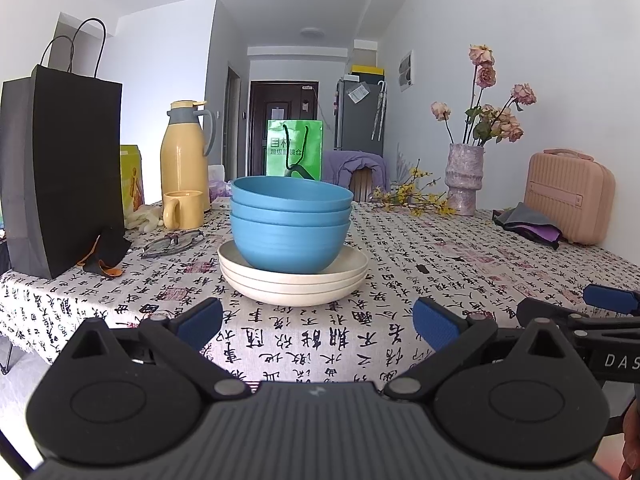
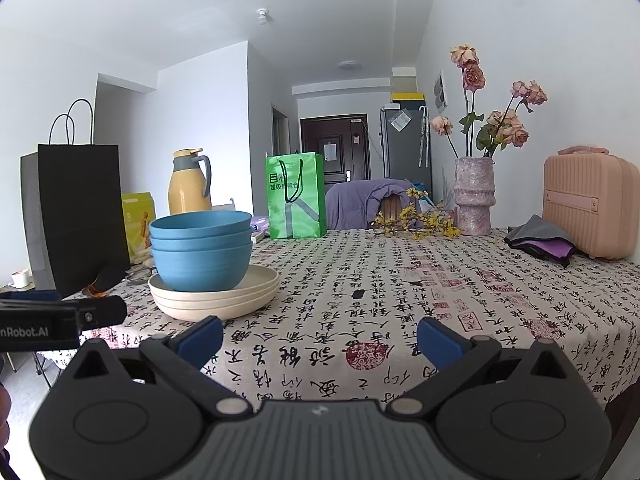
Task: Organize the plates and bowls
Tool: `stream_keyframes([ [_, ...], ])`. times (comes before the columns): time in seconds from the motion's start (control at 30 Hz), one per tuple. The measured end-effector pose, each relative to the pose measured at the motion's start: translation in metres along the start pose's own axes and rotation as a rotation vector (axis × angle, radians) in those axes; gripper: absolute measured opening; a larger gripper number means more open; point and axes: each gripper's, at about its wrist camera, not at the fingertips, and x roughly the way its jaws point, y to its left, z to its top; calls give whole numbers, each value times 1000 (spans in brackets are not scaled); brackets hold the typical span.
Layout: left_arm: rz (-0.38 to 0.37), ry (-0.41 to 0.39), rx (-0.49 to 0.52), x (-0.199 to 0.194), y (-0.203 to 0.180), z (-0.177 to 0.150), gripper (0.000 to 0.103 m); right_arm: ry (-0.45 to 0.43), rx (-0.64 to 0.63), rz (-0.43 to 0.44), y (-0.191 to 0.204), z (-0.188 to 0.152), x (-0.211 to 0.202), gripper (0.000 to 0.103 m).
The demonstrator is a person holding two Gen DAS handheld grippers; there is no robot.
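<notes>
Three blue bowls (image 1: 290, 224) sit nested on a stack of three cream plates (image 1: 294, 280) on the patterned tablecloth (image 1: 440, 272). My left gripper (image 1: 318, 320) hovers open just in front of the stack, nothing between its blue pads. In the right wrist view the same bowls (image 2: 202, 250) and plates (image 2: 216, 296) stand to the left of centre. My right gripper (image 2: 320, 338) is open over bare cloth, to the right of the stack. The right gripper's fingertips (image 1: 608, 298) show at the left wrist view's right edge.
A black paper bag (image 1: 60, 172), yellow thermos (image 1: 184, 156) and yellow mug (image 1: 182, 210) stand left of the stack, with glasses (image 1: 172, 243) lying nearby. A green bag (image 1: 294, 150) is behind. A vase of flowers (image 1: 464, 180), folded cloth (image 1: 528, 224) and pink case (image 1: 568, 196) occupy the right.
</notes>
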Motion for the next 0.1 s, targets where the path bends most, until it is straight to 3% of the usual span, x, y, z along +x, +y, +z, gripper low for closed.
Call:
stream_keyframes([
  [0.1,-4,-4,0,0,1,0,103,0,0,-1,0,0,0,103],
])
